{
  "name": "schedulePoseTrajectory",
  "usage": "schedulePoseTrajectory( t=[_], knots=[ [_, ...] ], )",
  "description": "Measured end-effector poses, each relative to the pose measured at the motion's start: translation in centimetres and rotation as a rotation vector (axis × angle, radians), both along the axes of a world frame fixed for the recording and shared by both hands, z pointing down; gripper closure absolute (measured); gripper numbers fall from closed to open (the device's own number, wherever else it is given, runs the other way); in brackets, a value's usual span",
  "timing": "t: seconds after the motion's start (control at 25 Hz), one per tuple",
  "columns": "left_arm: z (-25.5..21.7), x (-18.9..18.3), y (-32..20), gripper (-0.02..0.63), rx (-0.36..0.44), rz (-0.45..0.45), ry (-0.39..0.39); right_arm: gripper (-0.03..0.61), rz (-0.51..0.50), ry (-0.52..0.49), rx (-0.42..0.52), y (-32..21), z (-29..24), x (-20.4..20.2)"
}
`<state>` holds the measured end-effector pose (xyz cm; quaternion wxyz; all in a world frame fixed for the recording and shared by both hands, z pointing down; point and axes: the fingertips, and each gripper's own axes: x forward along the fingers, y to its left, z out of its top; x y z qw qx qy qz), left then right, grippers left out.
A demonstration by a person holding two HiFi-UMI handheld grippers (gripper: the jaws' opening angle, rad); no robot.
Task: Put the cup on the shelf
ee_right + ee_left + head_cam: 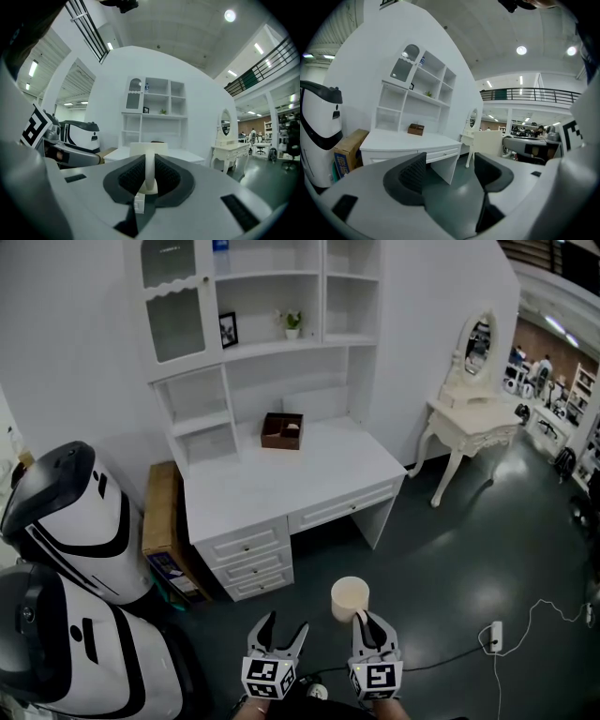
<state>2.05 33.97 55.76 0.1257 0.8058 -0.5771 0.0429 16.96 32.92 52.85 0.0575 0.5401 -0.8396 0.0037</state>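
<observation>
A cream cup (350, 598) hangs above the dark floor in the head view, and my right gripper (373, 622) is shut on its handle. Seen from the right gripper view, the handle (149, 172) stands upright between the pressed pads and the cup body (148, 149) rises just beyond them. To its left my left gripper (282, 629) is open with nothing between its jaws; in the left gripper view (449, 171) only floor shows in the gap. The white shelf unit (262, 315) stands over a white desk (291, 474) ahead.
A brown box (282, 430) sits on the desk. A small plant (292, 324) and a picture frame (228, 330) stand on a shelf. White-and-black machines (66, 549) and a cardboard box (164, 531) are at left, a dressing table (469, 418) at right. A cable with power strip (497, 636) lies on the floor.
</observation>
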Motion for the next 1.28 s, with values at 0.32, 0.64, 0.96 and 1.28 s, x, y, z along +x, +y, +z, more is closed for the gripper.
schedulePoseTrajectory(
  t=[0.32, 0.64, 0.96, 1.28],
  knots=[
    [1.4, 0.3, -2.5, 0.311, -0.024, 0.02, -0.02, 0.529, 0.025, -0.008, -0.011, -2.4, 0.7, 0.7],
    [1.3, -0.8, -10.6, 0.311, -0.015, 0.075, -0.007, 0.529, 0.047, -0.004, -0.014, -9.4, 0.7, -1.4],
    [-0.4, -3.4, -20.5, 0.311, 0.013, 0.137, -0.012, 0.529, 0.082, -0.01, 0.008, -18.3, -1.2, -5.0],
    [-0.5, -7.4, -27.4, 0.314, 0.013, 0.195, -0.023, 0.529, 0.121, -0.032, -0.023, -24.9, -0.6, -9.4]
  ],
)
